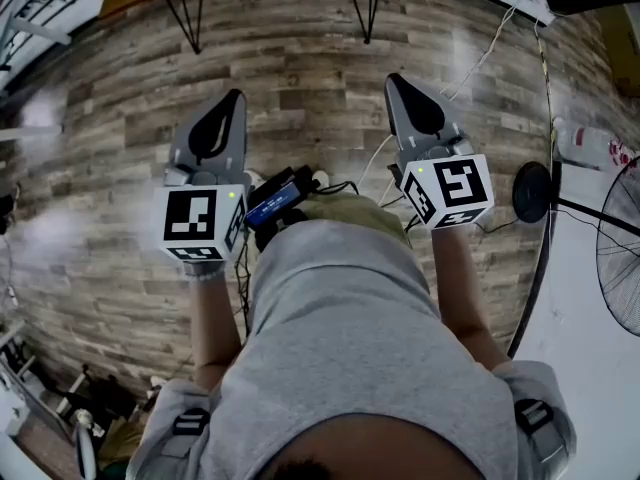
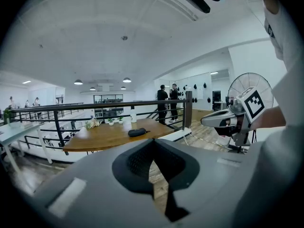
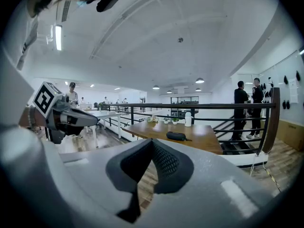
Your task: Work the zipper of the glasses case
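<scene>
Left tool (image 2: 153,144), right tool (image 3: 151,141) closed, empty. Glasses case (image 2: 137,132) on counter (image 2: 104,137), well apart: 11 o'clock of left, 1 o'clock of right.

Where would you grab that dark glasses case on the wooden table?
Probably across its narrow middle, coming down from above: the glasses case lies flat on the table, long and low, so the jaws would span its short width. The zipper is too far off to see.

Wood-plank floor (image 1: 300,78), wooden table (image 3: 199,134), black railing (image 2: 95,107).
</scene>
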